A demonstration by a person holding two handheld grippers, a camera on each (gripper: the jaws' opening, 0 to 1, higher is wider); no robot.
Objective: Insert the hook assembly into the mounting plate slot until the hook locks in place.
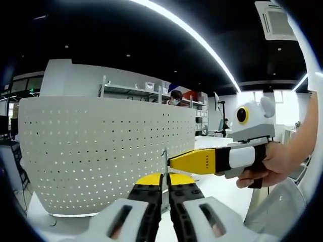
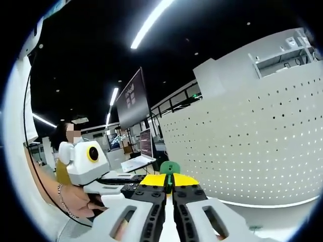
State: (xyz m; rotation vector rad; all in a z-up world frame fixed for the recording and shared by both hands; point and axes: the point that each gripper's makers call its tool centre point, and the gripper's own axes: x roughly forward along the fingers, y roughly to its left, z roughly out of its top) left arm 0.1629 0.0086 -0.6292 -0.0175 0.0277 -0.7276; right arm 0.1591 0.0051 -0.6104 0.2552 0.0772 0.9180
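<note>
Hook assembly point(image 1: 164, 169), a thin metal piece, is being pinched between the closed jaws of both the left hand-held gripper point(image 1: 164, 189) and right hand-held gripper point(image 1: 174, 161), seemingly steadying it for insertion just before the white perforated mounting plate point(image 1: 101, 151).

Right gripper point(image 2: 169, 187) has its jaws pinched shut on a thin hook point(image 2: 169, 176), right in front of the white perforated panel point(image 2: 252, 146). Left gripper point(image 2: 108, 184) sits just beside it.
</note>
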